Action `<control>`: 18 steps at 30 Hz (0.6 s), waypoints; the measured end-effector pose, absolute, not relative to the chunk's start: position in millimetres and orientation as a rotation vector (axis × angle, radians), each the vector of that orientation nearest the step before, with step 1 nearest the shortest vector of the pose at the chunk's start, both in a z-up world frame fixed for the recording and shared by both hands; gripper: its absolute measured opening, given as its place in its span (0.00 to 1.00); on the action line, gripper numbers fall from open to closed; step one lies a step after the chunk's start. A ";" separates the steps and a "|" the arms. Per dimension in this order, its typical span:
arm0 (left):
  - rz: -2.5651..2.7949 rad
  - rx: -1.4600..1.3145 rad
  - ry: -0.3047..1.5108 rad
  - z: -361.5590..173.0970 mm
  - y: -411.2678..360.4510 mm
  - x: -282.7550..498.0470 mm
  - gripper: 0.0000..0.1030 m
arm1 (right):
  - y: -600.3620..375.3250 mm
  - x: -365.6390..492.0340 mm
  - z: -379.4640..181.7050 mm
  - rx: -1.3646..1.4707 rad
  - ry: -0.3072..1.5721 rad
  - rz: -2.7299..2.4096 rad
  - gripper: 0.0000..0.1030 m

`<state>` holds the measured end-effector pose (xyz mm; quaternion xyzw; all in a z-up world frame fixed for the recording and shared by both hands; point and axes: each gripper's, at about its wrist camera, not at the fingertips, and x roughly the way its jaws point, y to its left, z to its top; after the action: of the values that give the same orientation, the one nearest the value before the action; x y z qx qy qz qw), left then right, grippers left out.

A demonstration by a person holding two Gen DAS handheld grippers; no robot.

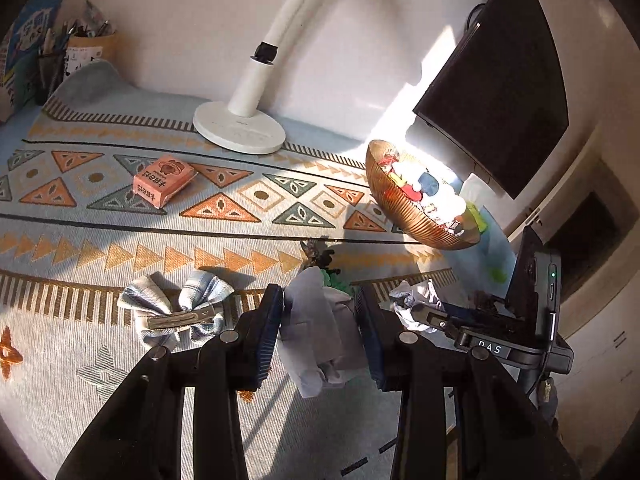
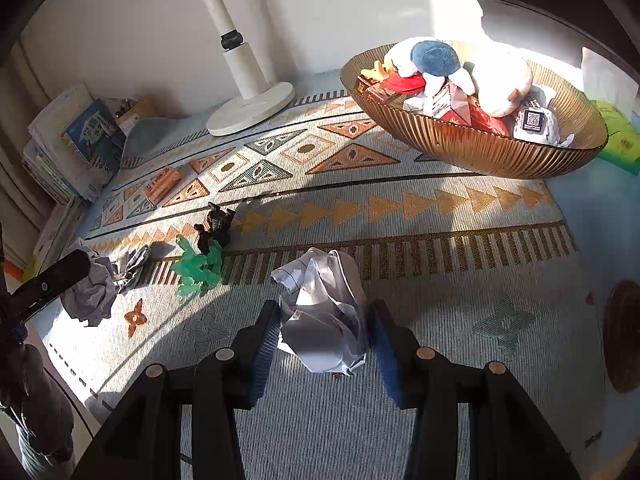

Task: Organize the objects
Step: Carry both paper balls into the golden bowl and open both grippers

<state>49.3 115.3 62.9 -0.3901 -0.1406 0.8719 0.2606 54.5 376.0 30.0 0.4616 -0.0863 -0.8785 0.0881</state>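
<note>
Fingers, left (image 1: 320,332): clenched on a crumpled grey paper wad (image 1: 320,336), raised over the surface (image 1: 100,392).
Fingers, right (image 2: 324,336): straddling a crumpled white paper ball (image 2: 324,312); pads look pressed in, a grip, I judge.
Bowl (image 2: 472,148): already heaped with toys and packets.
Risk: springy paper may slip free, or roll off the heap.
Risk: hair bow (image 1: 176,312) and green figure (image 2: 196,268) nearby could be swept aside.
</note>
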 end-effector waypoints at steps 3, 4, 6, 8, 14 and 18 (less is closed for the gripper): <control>2.342 -1.071 -0.330 60.0 135.8 51.8 0.34 | 376.4 56.1 28.0 1.370 -0.284 -2.593 0.50; 2.320 -1.074 -0.338 58.5 141.2 52.8 0.34 | 377.8 55.6 26.1 1.371 -0.307 -2.582 0.53; 2.294 -1.080 -0.331 55.8 153.0 54.2 0.34 | 377.2 53.8 20.4 1.386 -0.321 -2.562 0.59; 2.294 -1.078 -0.288 53.8 163.9 55.6 0.34 | 373.7 55.6 20.8 1.362 -0.282 -2.596 0.56; 2.251 -1.058 -0.229 62.2 191.6 47.1 0.34 | 378.0 59.8 52.2 1.222 -0.233 -2.695 0.45; 2.246 -0.958 -0.143 96.5 221.2 26.7 0.34 | 413.6 51.0 109.5 1.031 -0.292 -2.865 0.45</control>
<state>26.7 221.2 96.5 -0.3681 -0.0549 0.8632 0.3410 51.0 413.6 109.5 0.3366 -0.0955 -0.9359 0.0412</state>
